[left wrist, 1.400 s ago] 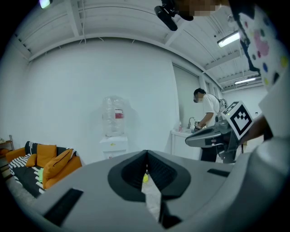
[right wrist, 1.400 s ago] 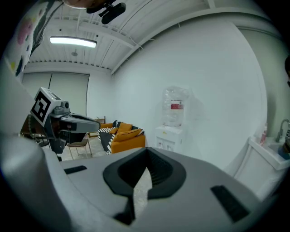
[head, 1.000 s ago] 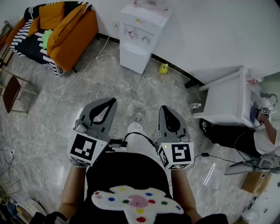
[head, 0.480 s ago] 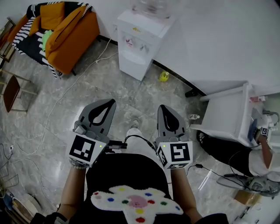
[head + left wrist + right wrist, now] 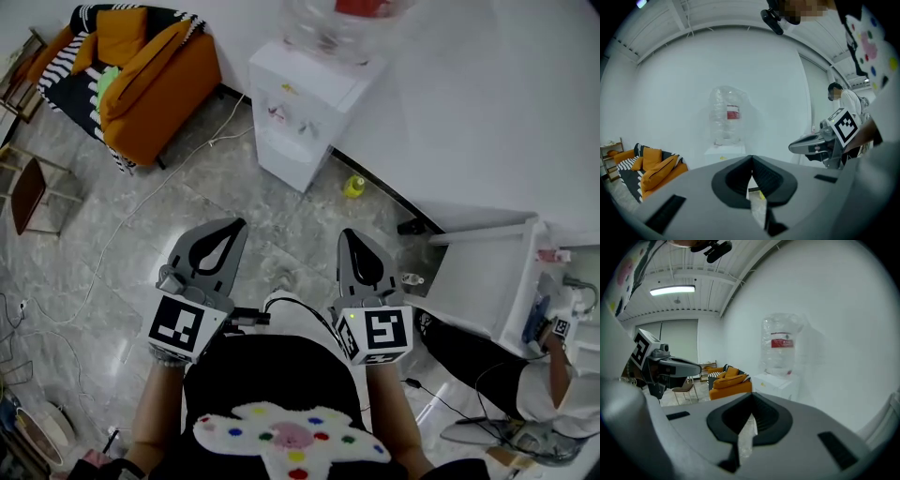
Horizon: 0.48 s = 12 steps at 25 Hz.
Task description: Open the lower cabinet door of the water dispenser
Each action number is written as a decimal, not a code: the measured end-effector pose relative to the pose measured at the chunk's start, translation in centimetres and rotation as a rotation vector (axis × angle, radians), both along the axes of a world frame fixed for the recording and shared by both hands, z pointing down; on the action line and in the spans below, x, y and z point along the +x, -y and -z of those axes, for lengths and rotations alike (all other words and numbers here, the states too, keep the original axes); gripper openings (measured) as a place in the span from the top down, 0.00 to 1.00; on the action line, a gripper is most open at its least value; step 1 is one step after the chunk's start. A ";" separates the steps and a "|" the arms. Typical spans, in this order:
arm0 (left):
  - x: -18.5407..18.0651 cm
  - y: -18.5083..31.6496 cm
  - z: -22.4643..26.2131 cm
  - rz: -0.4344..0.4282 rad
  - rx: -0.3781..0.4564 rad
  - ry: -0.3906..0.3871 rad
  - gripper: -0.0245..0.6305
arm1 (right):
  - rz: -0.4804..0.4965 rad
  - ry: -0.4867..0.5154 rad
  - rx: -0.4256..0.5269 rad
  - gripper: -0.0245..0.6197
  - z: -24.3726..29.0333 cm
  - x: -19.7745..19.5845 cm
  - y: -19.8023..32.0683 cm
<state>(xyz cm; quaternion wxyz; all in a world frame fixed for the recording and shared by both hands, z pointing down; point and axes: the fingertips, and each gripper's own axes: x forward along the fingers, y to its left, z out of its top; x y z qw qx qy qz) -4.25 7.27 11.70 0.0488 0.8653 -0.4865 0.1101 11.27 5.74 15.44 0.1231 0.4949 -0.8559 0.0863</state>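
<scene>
Both claws are pinched shut with nothing between them. The left claw and right claw are held side by side above the marble floor. The white water dispenser stands well ahead against the wall, its lower cabinet door closed, with an orange sofa to its left.

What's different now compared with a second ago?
The person has walked closer to the water dispenser, which now shows lower and larger in the head view. Nothing was grabbed or released. The left gripper and right gripper stay out front, fingers shut and empty.
</scene>
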 end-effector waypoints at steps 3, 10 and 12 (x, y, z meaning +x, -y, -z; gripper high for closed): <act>0.5 1.4 0.0 0.020 0.003 -0.003 0.94 | 0.022 -0.007 0.003 0.95 -0.1 0.4 1.6; 2.0 3.3 -0.6 0.037 -0.014 0.003 0.94 | 0.047 -0.007 -0.018 0.95 -1.2 1.9 3.8; 2.4 3.5 -0.8 0.036 -0.022 0.005 0.94 | 0.046 -0.002 -0.026 0.95 -1.4 2.3 4.0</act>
